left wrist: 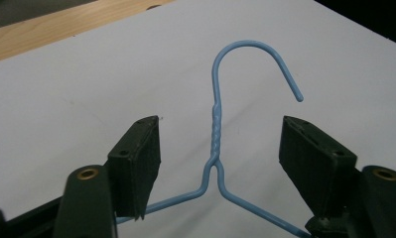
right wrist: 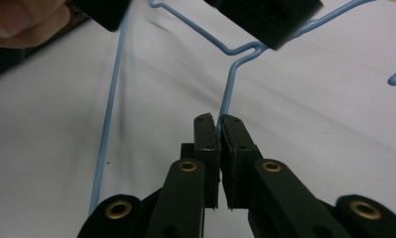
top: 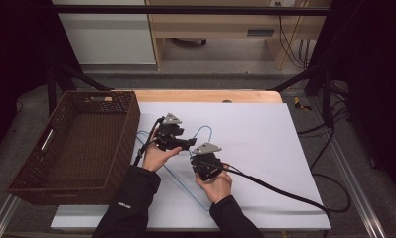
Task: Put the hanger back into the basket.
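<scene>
While the left gripper [left wrist: 218, 168] sits spread wide around the neck of the blue hanger [left wrist: 216, 124] mid-frame on the white sheet [top: 265, 134], the right gripper [right wrist: 218, 130] pinches its wire arm.

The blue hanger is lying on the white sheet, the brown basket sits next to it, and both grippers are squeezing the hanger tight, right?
Not quite. Only the right gripper is shut on the blue wire hanger; the right gripper view shows its fingers pinching the wire. In the left gripper view, the left gripper is open, its fingers standing apart on either side of the hanger's twisted neck. The hanger does lie on the white sheet, with the brown basket beside it.
</scene>
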`<state>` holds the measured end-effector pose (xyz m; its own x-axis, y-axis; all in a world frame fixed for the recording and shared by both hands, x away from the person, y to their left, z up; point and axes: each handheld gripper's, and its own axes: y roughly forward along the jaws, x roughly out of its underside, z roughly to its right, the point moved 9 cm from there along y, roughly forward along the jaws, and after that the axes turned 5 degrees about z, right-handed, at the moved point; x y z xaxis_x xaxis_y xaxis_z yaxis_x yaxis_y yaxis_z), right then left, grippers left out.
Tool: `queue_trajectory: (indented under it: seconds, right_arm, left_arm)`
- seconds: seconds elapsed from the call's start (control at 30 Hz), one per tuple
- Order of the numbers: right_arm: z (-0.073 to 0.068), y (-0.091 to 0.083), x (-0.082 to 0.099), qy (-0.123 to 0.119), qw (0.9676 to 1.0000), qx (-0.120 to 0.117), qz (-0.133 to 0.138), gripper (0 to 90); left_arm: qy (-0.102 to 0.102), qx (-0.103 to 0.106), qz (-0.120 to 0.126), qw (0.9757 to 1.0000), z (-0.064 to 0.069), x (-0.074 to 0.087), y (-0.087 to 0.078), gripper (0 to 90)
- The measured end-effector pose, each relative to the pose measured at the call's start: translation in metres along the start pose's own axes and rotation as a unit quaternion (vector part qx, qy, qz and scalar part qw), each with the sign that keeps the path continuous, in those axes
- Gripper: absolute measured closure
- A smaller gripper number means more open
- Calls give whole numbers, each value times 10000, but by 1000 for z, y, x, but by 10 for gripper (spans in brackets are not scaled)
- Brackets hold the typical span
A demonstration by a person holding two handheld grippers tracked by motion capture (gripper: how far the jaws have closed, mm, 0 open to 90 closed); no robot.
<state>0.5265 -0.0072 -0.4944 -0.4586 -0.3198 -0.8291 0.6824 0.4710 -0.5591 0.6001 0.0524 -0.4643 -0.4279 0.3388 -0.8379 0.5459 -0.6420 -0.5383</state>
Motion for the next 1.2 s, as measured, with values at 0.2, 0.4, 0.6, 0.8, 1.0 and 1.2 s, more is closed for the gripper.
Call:
queue_trajectory:
  seconds: [0.2, 0.4, 0.6, 0.8, 1.0, 1.2]
  right_arm:
    - [0, 0, 1, -46, 10000, -13, 10, 873]
    - [-1, 0, 2, -56, 10000, -31, 6, 872]
    - [-2, 0, 3, -47, 10000, -46, -17, 872]
    - [-2, 0, 3, -78, 9999, -63, -21, 871]
    - [-2, 0, 3, -106, 9999, -95, 6, 870]
    - [-2, -1, 4, -151, 9998, -120, 16, 868]
  left_arm:
    - [34, 45, -262, 9996, 1, 8, 15, 428]
    - [73, 145, -419, 9990, 1, 14, 22, 541]
    - [111, 194, -610, 9979, 2, 20, 26, 641]
    - [228, 76, -636, 9977, 0, 21, 26, 764]
    - [328, 35, -603, 9976, 1, 20, 25, 787]
    - [405, 35, -600, 9974, 1, 19, 23, 791]
